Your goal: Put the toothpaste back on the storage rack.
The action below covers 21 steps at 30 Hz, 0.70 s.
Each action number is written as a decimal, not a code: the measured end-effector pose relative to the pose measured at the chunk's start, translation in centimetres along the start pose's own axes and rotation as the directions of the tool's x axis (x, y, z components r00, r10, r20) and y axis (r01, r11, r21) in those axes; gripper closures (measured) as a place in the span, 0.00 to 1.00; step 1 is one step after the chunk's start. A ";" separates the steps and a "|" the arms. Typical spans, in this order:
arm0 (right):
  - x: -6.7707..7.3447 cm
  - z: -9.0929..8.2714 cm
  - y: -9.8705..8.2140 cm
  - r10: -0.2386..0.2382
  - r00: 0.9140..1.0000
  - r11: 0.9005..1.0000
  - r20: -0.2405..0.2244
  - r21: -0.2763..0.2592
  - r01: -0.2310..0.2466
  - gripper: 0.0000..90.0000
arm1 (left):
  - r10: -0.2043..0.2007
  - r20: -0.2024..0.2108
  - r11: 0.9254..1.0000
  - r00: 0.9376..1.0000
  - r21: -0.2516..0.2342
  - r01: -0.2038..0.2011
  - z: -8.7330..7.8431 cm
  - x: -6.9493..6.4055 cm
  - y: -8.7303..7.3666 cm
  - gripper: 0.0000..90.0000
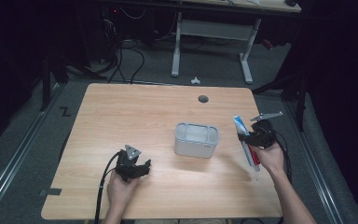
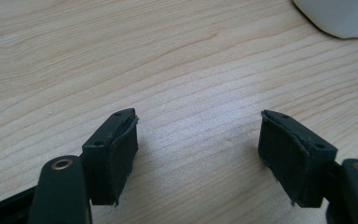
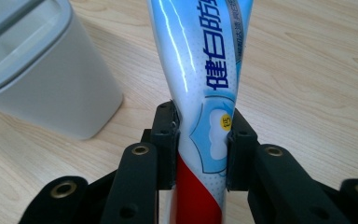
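Observation:
A toothpaste tube (image 3: 200, 79), white and blue with a red lower part, stands between the pads of my right gripper (image 3: 200, 140), which is shut on it. From above, the toothpaste tube (image 1: 242, 128) is lifted off the table at the right, held by the right gripper (image 1: 248, 137). A grey rectangular bin (image 1: 196, 139) with a lid sits at the table's middle, left of the tube. My left gripper (image 1: 142, 169) rests low at the front left, jaws open over bare wood (image 2: 196, 140), nothing between them.
The wooden table (image 1: 135, 112) has a round cable hole (image 1: 203, 99) near its far edge. The grey bin (image 3: 37, 70) stands close to the left of the right gripper. Beyond the table are a desk frame (image 1: 212, 42) and cables on the floor.

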State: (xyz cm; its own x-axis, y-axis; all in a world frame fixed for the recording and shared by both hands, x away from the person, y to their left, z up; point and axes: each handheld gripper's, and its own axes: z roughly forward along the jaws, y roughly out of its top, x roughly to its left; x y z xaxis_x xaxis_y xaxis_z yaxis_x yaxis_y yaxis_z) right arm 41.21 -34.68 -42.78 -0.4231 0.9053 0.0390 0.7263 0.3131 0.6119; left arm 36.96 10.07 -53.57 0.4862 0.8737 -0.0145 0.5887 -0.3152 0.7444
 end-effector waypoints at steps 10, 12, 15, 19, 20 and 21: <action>0.8 -0.8 -0.2 -0.004 0.999 0.999 -0.035 -0.051 0.002 0.79 | 0.000 0.001 1.000 1.000 0.001 0.000 0.0 0.0 0.0 0.32; 0.9 -0.9 -0.2 -0.012 0.999 0.998 -0.042 -0.059 0.009 0.78 | 0.000 0.000 1.000 1.000 0.000 0.000 0.0 0.0 0.0 0.32; 1.2 -1.1 -0.2 -0.011 0.999 0.998 -0.042 -0.067 0.008 0.78 | -0.001 0.000 1.000 1.000 0.000 0.001 0.0 0.0 0.0 0.32; 1.4 -1.4 -0.2 -0.017 0.999 0.997 -0.049 -0.079 0.013 0.78 | 0.001 0.000 1.000 1.000 0.001 -0.001 0.0 0.0 0.0 0.32; 1.5 -1.5 -0.3 -0.019 0.999 0.996 -0.049 -0.085 0.014 0.78 | 0.000 0.000 1.000 1.000 0.000 0.000 0.0 0.0 0.0 0.32; 1.5 -1.6 -0.3 -0.028 0.998 0.996 -0.051 -0.086 0.024 0.78 | 0.000 0.000 1.000 1.000 0.000 0.000 0.0 0.0 0.0 0.32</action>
State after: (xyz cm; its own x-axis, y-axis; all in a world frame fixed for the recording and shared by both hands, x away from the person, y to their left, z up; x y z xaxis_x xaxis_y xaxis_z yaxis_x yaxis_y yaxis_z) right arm 39.51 -33.83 -41.64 -0.4705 0.8802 0.0623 0.6666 0.3083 0.6787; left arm 36.96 10.07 -53.57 0.4861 0.8738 -0.0142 0.5887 -0.3154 0.7443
